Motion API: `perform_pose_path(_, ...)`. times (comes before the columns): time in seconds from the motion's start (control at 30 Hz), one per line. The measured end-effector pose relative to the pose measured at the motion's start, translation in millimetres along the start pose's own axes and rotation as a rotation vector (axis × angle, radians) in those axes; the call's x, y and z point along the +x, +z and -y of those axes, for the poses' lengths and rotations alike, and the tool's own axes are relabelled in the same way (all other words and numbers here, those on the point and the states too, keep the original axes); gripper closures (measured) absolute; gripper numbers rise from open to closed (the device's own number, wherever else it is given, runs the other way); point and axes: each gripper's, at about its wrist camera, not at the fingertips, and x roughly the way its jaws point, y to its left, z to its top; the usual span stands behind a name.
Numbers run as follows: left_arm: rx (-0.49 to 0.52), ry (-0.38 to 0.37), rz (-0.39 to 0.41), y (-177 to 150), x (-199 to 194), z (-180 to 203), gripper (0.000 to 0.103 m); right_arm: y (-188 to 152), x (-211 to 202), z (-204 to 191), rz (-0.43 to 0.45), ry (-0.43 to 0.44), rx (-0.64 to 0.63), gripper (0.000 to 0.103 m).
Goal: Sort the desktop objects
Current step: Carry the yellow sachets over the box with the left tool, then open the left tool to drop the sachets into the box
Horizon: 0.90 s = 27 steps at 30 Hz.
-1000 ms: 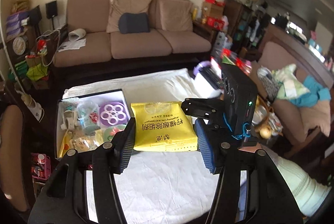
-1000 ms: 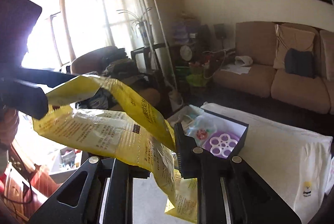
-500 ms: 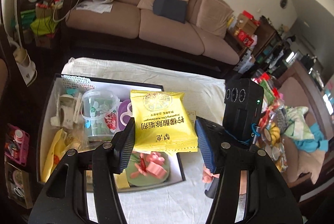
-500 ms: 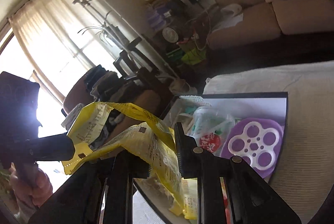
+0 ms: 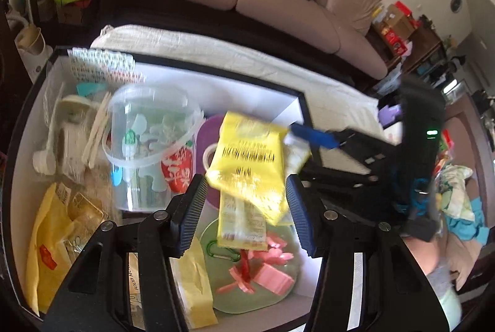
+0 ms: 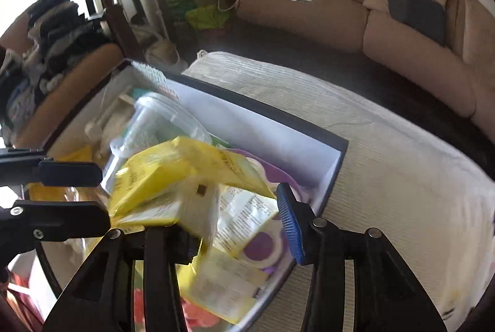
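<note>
From your left wrist camera, you are hovering the left gripper point(image 5: 244, 208) with its jaws spread and gripping nothing, above the black-walled, white-lined storage box point(image 5: 304, 112). The crinkly yellow plastic sachet pack point(image 5: 247, 165) is blurring over the box's middle, between the clear plastic tub point(image 5: 148, 140) and the box's right wall, apparently dropping in.

From your right wrist camera, you are holding the right gripper point(image 6: 235, 223) wide apart too, the yellow pack point(image 6: 173, 177) lying loose inside the box point(image 6: 335, 174) between its fingers. The release step looks to be in hand. Next, you should be lifting clear and seeking another loose object on the white cloth point(image 6: 386, 177).
</note>
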Motion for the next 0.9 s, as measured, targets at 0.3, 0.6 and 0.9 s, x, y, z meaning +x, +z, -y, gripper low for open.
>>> perform_pose_path(0.3, 0.012, 0.066, -0.037, -27.6, 7.6, 7.5, 0.053, -16.2, -36.0, 7.1, 0.114, 0.021, -0.034, 0.041)
perform_pose_path(0.6, -0.047, 0.102, 0.086, -18.1, -53.4, -20.5, 0.053, 1.3, 7.9, -35.4, 0.024, -0.072, -0.150, 0.044)
perform_pose_path(0.9, -0.072, 0.095, 0.070, -20.6, -54.8, -44.2, 0.052, -3.9, 51.6, -60.3, -0.159, -0.174, -0.332, 0.057)
